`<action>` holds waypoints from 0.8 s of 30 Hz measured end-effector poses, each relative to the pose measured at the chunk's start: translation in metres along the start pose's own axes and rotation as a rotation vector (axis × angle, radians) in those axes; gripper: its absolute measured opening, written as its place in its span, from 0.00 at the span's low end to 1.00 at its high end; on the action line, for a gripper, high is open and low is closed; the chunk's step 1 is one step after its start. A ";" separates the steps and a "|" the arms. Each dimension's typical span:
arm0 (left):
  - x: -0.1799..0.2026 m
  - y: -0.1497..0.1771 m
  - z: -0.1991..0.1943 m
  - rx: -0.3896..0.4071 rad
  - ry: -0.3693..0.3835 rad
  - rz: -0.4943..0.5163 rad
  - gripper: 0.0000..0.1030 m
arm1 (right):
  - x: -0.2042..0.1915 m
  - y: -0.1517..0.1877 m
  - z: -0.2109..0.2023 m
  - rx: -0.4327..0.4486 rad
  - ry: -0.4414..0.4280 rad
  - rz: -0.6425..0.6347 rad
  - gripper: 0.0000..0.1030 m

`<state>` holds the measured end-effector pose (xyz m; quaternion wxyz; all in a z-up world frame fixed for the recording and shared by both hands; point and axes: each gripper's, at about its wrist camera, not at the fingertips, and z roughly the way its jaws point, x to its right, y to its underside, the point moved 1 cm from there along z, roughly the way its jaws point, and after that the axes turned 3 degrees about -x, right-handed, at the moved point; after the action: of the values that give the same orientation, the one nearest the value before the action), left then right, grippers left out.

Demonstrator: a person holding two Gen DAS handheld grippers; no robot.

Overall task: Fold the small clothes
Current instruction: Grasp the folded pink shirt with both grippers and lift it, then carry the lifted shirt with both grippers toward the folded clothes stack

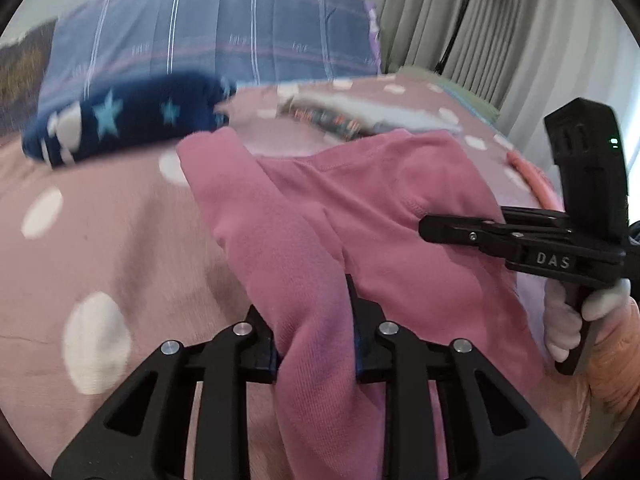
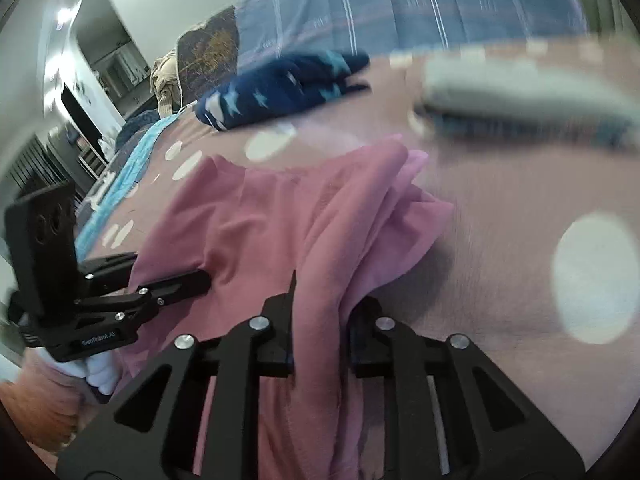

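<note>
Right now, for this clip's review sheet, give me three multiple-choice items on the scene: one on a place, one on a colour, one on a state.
1. Where does the navy star-print garment lie?
A. On the bedspread, beyond the pink garment
B. Between a gripper's fingers
C. On the floor

2. What colour is the garment being folded?
A. Green
B. Pink
C. White

3. What is the left hand-held gripper doing?
A. Standing open above the bed
B. Clamping the pillow
C. Shut on a fold of the pink garment

Answers:
1 A: it rests on the dotted bedspread in front of the blue plaid pillow.
2 B: the pink garment fills both views.
3 C: pink cloth is pinched between its fingers.
</note>
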<state>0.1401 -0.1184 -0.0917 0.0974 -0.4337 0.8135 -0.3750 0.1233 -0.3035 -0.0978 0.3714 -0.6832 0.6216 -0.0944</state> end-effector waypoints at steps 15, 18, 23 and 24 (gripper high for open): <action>0.114 -0.055 -0.111 0.293 -0.005 0.212 0.25 | -0.054 0.004 -0.187 0.405 0.187 -0.149 0.17; 0.135 -0.069 -0.118 0.322 0.000 0.245 0.25 | -0.054 0.001 -0.212 0.452 0.245 -0.167 0.17; 0.153 -0.092 -0.117 0.344 0.007 0.265 0.25 | -0.045 -0.009 -0.241 0.512 0.320 -0.192 0.17; 0.156 -0.098 -0.115 0.348 0.004 0.272 0.25 | -0.042 -0.012 -0.244 0.519 0.326 -0.190 0.17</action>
<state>0.0515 -0.2132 0.0827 0.2187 -0.2957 0.7879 -0.4940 -0.0207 -0.3606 0.0958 0.4183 -0.5968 0.5614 -0.3921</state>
